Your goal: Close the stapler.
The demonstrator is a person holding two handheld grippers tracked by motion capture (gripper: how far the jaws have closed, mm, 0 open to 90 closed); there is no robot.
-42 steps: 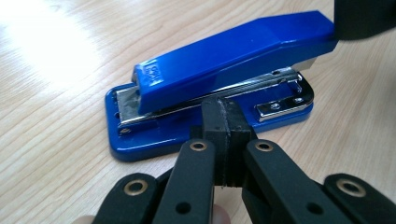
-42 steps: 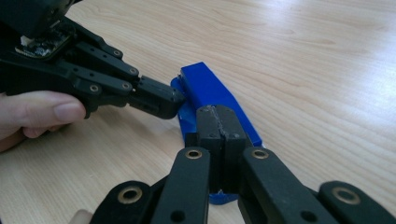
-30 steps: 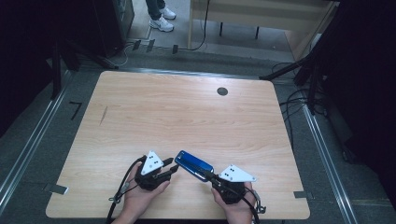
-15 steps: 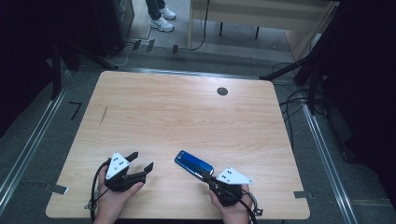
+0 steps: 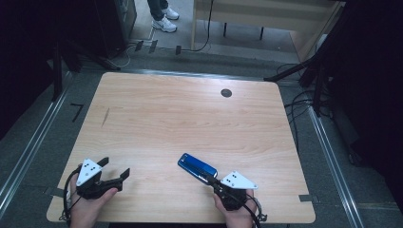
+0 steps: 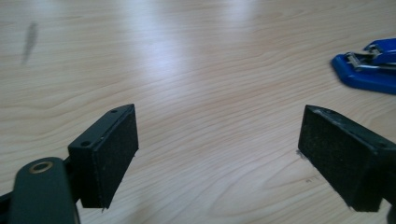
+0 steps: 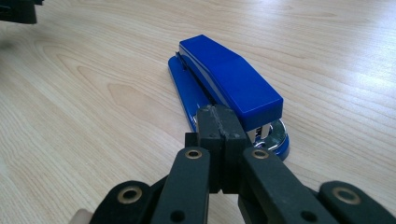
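Note:
A blue stapler [image 5: 197, 166] lies flat on the wooden table [image 5: 190, 118], near the front edge. My right gripper [image 5: 210, 178] is shut, pad against pad, with its tips at the stapler's hinge end; whether they touch it I cannot tell. In the right gripper view the closed jaws [image 7: 219, 123] stand just before the stapler [image 7: 229, 81]. My left gripper [image 5: 115, 167] is off to the left, apart from the stapler. Its jaws have just been opening and stand wide [image 6: 219, 149] with only bare table between them. The stapler [image 6: 366, 67] is at that view's right edge.
A black round grommet [image 5: 226, 93] sits in the tabletop at the back right, and a dark streak [image 5: 105, 116] marks the left side. Behind the table are a person's white shoes [image 5: 164, 21], cables [image 5: 304, 102] and a wooden desk [image 5: 266, 14].
My left gripper has moved left, away from the stapler, and its jaws have spread apart. The right gripper and the stapler have stayed in place.

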